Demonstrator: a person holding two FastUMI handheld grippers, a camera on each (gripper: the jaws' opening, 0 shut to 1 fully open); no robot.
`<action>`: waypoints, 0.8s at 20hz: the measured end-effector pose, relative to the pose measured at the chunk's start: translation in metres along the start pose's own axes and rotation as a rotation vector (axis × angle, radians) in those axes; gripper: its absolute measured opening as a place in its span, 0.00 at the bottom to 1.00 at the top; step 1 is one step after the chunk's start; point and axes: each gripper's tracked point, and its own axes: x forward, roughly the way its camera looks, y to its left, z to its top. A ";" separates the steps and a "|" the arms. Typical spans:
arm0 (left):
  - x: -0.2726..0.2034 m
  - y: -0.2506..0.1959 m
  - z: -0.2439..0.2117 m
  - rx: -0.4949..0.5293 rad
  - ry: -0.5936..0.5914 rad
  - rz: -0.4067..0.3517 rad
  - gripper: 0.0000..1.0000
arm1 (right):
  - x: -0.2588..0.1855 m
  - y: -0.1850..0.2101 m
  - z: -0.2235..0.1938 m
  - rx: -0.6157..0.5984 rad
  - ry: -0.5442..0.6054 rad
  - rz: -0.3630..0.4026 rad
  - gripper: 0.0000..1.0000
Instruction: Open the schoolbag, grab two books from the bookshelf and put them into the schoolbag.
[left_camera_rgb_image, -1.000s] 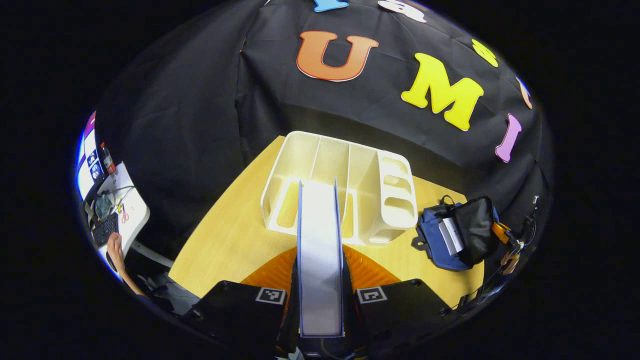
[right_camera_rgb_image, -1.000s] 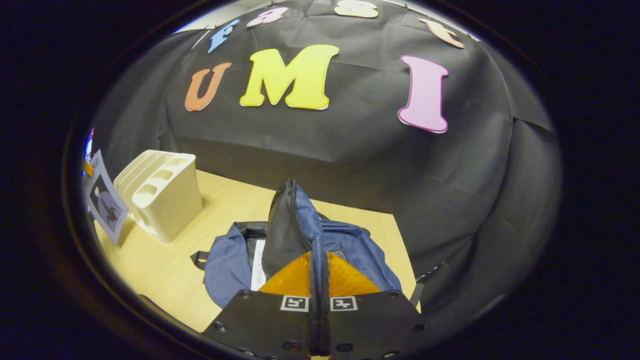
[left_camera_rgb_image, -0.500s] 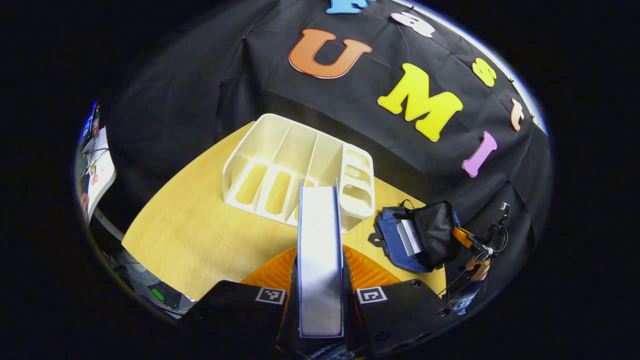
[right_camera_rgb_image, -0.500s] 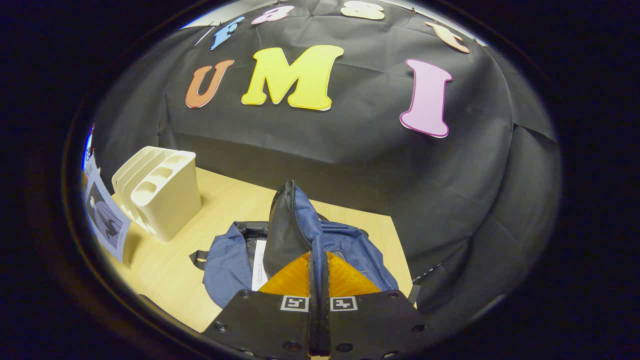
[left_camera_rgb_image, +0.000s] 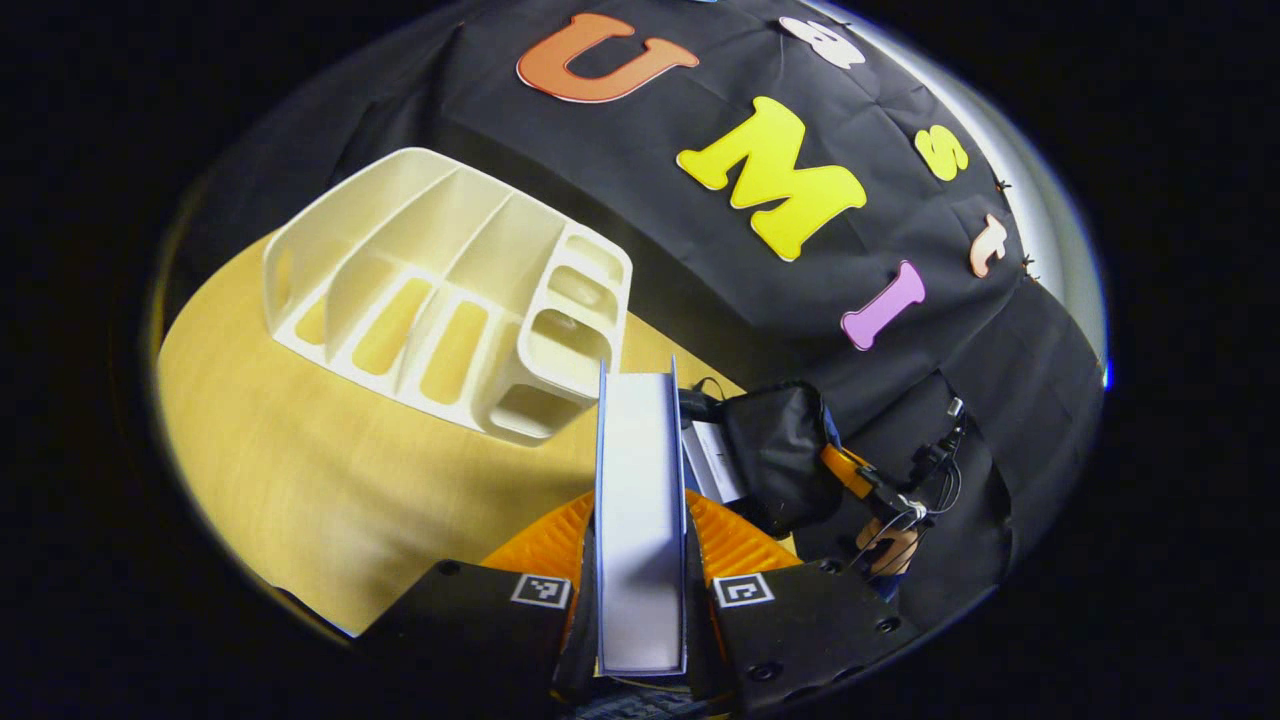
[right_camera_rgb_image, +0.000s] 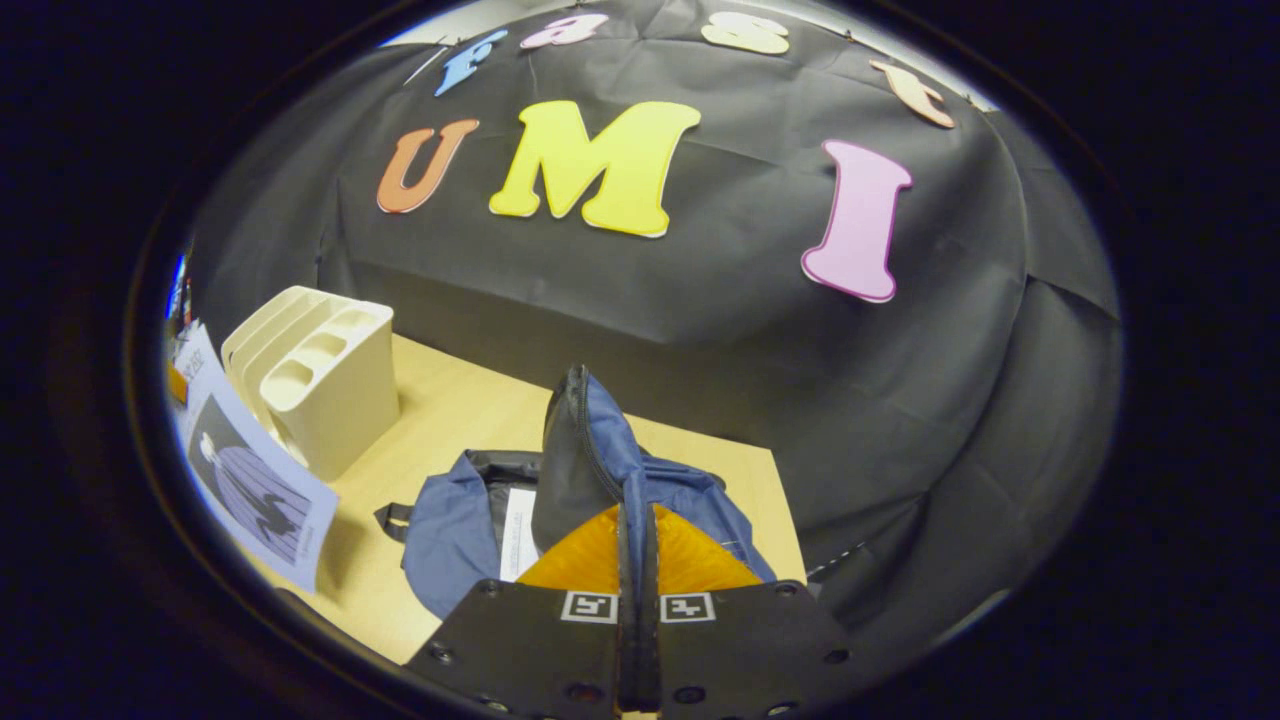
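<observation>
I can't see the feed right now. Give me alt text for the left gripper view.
The left gripper is shut on a book, held edge-on over a wooden table. Ahead to the left stands a cream bookshelf. Ahead to the right lies the open schoolbag with another book inside.

so the surface (right_camera_rgb_image: 470, 410) is a light wood top pushed up against the black cloth wall. On it there's a cream plastic bookshelf (left_camera_rgb_image: 440, 290) with slotted dividers, its slots bare, standing toward one end. Near it, closer to the far corner, a blue schoolbag (right_camera_rgb_image: 450, 520) lies open on the wood, with a white book (right_camera_rgb_image: 517, 535) already tucked inside and its black-lined flap (right_camera_rgb_image: 565, 470) pulled upright
</observation>
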 end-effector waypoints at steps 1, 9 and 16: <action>0.011 -0.007 -0.001 0.007 -0.005 -0.018 0.38 | -0.002 -0.003 0.001 0.010 -0.010 -0.007 0.01; 0.085 -0.059 0.009 -0.085 -0.030 -0.147 0.38 | -0.011 -0.008 0.009 0.108 -0.049 0.002 0.01; 0.177 -0.090 0.014 -0.195 -0.034 -0.157 0.37 | -0.012 -0.007 0.017 0.123 -0.054 -0.006 0.00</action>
